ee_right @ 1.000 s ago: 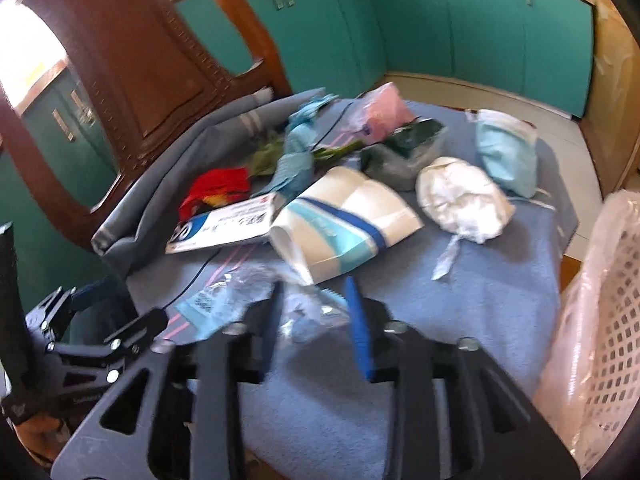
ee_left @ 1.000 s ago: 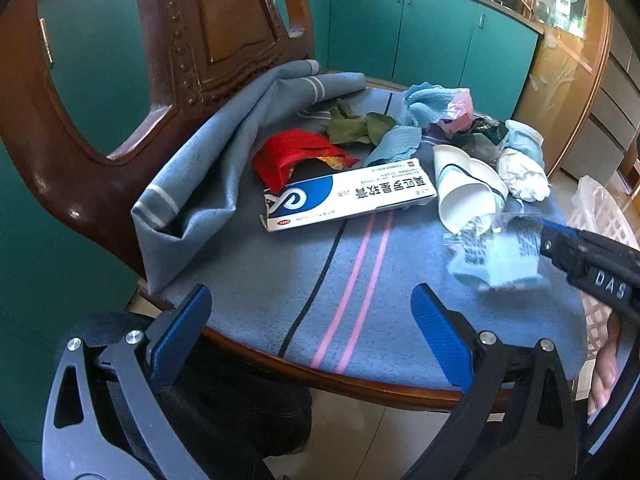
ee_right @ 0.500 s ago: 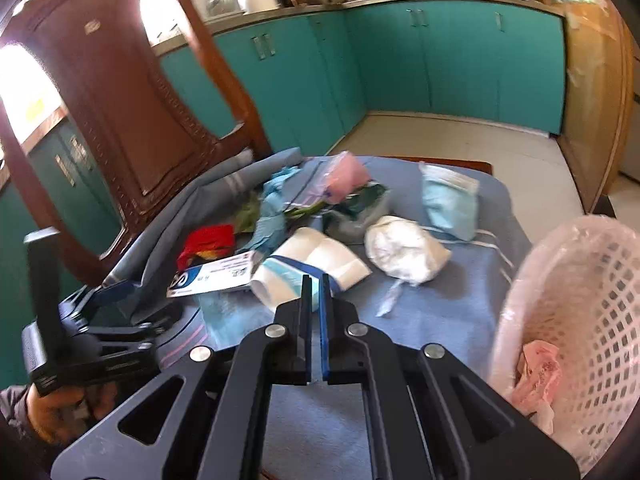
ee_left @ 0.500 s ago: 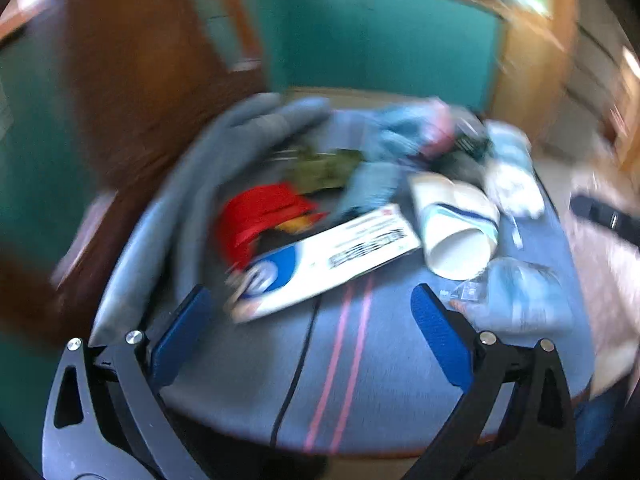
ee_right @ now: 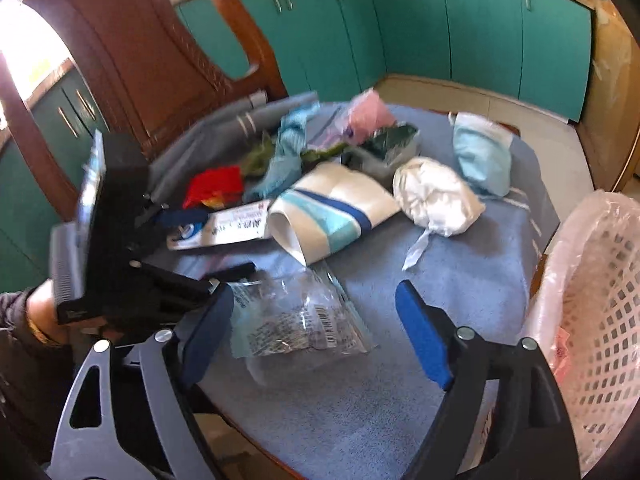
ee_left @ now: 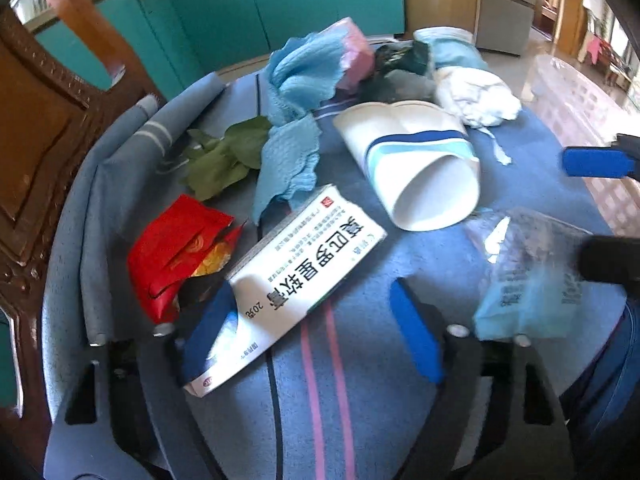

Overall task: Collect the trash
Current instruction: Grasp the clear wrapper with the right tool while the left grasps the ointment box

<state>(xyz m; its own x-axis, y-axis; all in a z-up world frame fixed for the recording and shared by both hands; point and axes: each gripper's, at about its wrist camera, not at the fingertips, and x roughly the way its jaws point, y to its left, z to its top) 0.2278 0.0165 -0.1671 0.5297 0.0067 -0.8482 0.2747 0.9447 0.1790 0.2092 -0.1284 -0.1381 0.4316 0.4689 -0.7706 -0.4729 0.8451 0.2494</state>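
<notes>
A: Left gripper?

B: Jaws closing, not yet clamped. The box lies between them on the cloth, one end against the left pad, long axis slanting away up-right.

A: Right gripper?

B: Jaws opening, nothing held. The clear bag lies flat on the cloth between the pads.

A: Basket?

B: Just beside the right gripper; that hand is nearer to it.

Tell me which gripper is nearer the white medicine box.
Left. The left gripper is closing around the near end of the box, one finger beside it. The right gripper, jaws opening, sits off to the side over a clear plastic bag.
</notes>
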